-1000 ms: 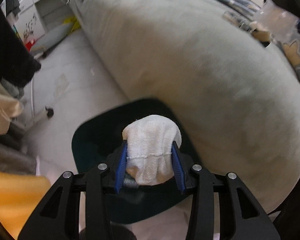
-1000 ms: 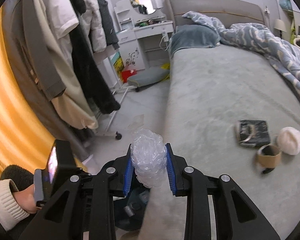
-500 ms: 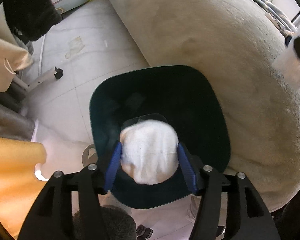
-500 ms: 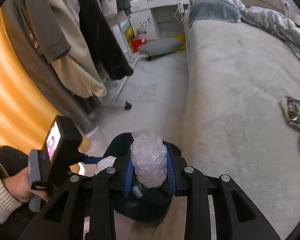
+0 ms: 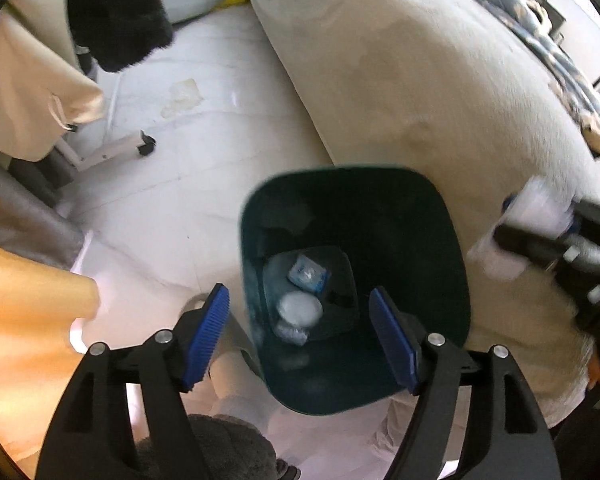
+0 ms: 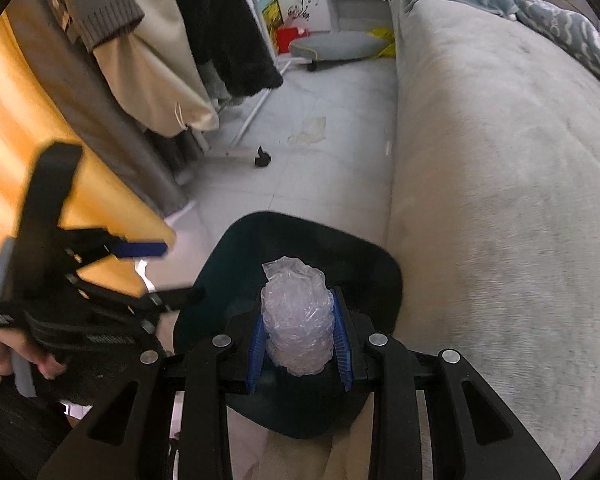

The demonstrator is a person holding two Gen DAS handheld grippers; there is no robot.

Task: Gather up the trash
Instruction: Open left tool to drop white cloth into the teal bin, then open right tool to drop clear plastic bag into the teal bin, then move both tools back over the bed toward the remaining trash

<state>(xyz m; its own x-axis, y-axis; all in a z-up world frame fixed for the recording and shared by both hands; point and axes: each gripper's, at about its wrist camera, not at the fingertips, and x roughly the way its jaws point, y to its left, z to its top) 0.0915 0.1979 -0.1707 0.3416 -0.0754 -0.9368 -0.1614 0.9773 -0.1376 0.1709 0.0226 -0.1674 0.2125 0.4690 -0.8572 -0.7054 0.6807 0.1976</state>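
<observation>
A dark green trash bin (image 5: 452,248) stands on the floor against the bed; it also shows in the right wrist view (image 6: 384,276). My left gripper (image 5: 300,340) is open and empty above the bin's mouth. A white cloth ball (image 5: 300,308) lies at the bin's bottom beside a blue-white wrapper (image 5: 308,274). My right gripper (image 6: 300,344) is shut on a wad of clear bubble wrap (image 6: 296,316), held over the bin. The right gripper with the wad also shows in the left wrist view (image 5: 540,216), at the right edge.
A grey bed (image 6: 500,160) runs along the right of the bin. A clothes rack with hanging coats (image 6: 180,60) and its wheeled foot (image 6: 262,158) stand at the left. An orange curtain (image 6: 20,160) hangs at the far left. A grey cushion (image 6: 336,46) lies on the floor far back.
My left gripper opened and the white cloth ball dropped into the bin. My right gripper moved down over the bin, still holding the bubble wrap.
</observation>
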